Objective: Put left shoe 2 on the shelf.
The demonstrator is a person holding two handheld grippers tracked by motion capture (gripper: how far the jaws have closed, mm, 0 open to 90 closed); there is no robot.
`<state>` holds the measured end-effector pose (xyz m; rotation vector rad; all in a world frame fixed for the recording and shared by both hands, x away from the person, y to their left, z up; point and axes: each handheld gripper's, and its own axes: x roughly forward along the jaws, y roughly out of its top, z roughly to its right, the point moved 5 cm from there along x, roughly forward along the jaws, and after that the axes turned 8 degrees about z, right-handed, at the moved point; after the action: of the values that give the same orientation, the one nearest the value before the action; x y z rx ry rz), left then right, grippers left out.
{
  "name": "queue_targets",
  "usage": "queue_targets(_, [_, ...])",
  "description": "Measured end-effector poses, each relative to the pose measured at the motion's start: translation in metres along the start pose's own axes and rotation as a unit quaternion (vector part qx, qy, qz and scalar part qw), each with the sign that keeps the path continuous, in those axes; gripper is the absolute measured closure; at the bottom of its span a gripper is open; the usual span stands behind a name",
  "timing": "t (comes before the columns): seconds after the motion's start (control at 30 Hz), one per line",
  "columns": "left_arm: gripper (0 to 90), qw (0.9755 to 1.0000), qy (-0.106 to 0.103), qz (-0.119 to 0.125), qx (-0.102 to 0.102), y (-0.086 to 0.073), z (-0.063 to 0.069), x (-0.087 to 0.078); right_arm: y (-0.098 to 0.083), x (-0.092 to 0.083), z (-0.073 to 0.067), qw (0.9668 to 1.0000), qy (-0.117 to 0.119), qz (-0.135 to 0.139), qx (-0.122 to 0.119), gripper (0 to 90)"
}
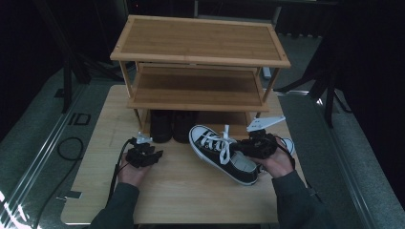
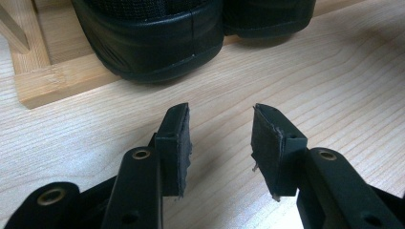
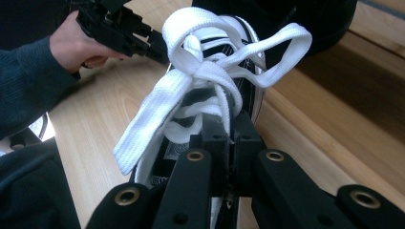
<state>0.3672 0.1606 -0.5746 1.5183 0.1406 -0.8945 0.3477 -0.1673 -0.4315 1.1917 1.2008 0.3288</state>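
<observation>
While the left gripper (image 1: 143, 155) sits low over the pale wooden table (image 1: 181, 191), all the action is on the other side: the right gripper (image 1: 248, 145) has its jaws pinched tight on the black canvas sneaker with white laces and a white rubber toe cap (image 1: 224, 155). From the right gripper view, the two black jaws meet almost flush on the shoe's upper edge just below the bow, and the white laces (image 3: 205, 71) spill over them in big loops, one flat end hanging down to the left. From the high view, that sneaker lies at an angle, toe towards the three-tier bamboo shoe rack (image 1: 200, 52) and heel near the person's right hand (image 1: 277, 164); whether the sole rests on the table I cannot tell. Another white-edged shoe (image 1: 288, 143) peeks out just behind the right gripper.

Over to the left gripper view: its jaws stand wide apart with nothing between them, pads (image 2: 174, 148) bare, hovering above the wood grain. Straight ahead of them sits a pair of plain black shoes (image 2: 153, 43), toes out, parked on the rack's bottom shelf. In the high view that dark pair (image 1: 172, 126) is just beyond the left gripper, close beside the sneaker's toe.
</observation>
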Motion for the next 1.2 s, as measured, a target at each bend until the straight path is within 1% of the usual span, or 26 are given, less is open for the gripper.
queue_targets(0.1, [57.6, 1.0, 0.0, 0.0, -0.001, 0.0, 0.0, 0.0, 0.004, 0.0, 0.0, 1.0, 0.001, 0.005, 0.0, 87.9])
queue_targets(0.17, [57.6, 1.0, 0.0, 0.0, -0.001, 0.0, 0.0, 0.0, 0.01, -0.002, 0.001, 0.9999, 0.002, 0.01, -0.001, 87.9])
queue_targets(0.33, [57.6, 1.0, -0.001, -0.002, 0.0, 0.0, 0.0, 0.001, 0.019, -0.006, 0.0, 0.9998, 0.005, 0.018, -0.004, 87.9])
queue_targets(0.47, [57.6, 1.0, -0.001, -0.002, -0.001, -0.001, 0.0, 0.001, 0.03, -0.011, -0.002, 0.9995, 0.007, 0.028, -0.01, 87.9])
queue_targets(0.5, [57.6, 1.0, -0.001, -0.002, -0.001, -0.001, 0.0, 0.001, 0.03, -0.011, -0.002, 0.9995, 0.007, 0.028, -0.01, 87.9])
queue_targets(0.57, [57.6, 1.0, -0.001, -0.002, -0.001, -0.001, 0.0, 0.001, 0.039, -0.014, -0.003, 0.9993, 0.008, 0.035, -0.013, 87.9])
queue_targets(0.7, [57.6, 1.0, 0.0, -0.002, -0.001, -0.001, -0.001, 0.0, 0.05, -0.015, -0.002, 0.9989, 0.007, 0.041, -0.021, 87.9])
queue_targets(0.8, [57.6, 1.0, 0.0, -0.003, -0.001, -0.001, -0.001, 0.0, 0.057, -0.015, 0.0, 0.9987, 0.006, 0.044, -0.025, 87.9])
queue_targets(1.0, [57.6, 1.0, 0.0, -0.003, -0.001, -0.001, -0.001, 0.001, 0.073, -0.017, 0.008, 0.9983, 0.007, 0.051, -0.026, 87.9])
queue_targets(1.1, [57.6, 1.0, 0.0, -0.004, 0.0, -0.001, 0.0, 0.001, 0.083, -0.018, 0.012, 0.998, 0.001, 0.058, -0.024, 87.9])
queue_targets(1.17, [57.6, 1.0, -0.001, -0.004, 0.001, -0.001, 0.0, 0.002, 0.085, -0.018, 0.014, 0.9979, -0.001, 0.06, -0.023, 87.9])
queue_targets(1.2, [57.6, 1.0, -0.001, -0.004, 0.0, -0.001, 0.0, 0.001, 0.091, -0.017, 0.018, 0.9976, -0.01, 0.064, -0.021, 87.9])
